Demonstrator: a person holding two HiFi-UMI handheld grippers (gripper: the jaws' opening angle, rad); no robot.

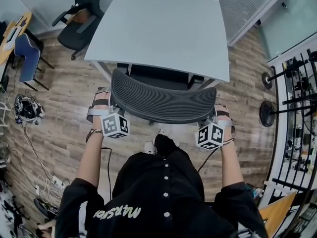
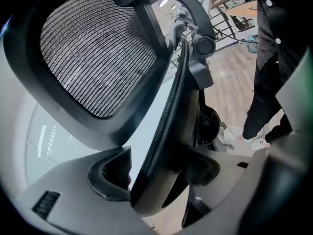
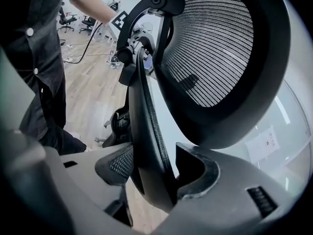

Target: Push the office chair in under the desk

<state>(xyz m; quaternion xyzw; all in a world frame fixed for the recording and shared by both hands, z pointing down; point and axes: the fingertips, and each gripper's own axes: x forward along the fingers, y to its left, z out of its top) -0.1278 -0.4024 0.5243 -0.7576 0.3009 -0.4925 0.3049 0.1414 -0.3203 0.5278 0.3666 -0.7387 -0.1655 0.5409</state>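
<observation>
Two grippers, left gripper (image 2: 159,170) and right gripper (image 3: 159,169), each pinching one end of office chair (image 1: 163,100) back. Seat mostly beneath desk (image 1: 163,29) near edge; short final push likely left.

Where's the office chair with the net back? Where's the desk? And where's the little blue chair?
office chair (image 1: 163,103): head view, on the middle of its mesh backrest.
desk (image 1: 163,29): head view, on the bare tabletop.
blue chair (image 1: 26,51): head view, far left, on its blue padding.
</observation>
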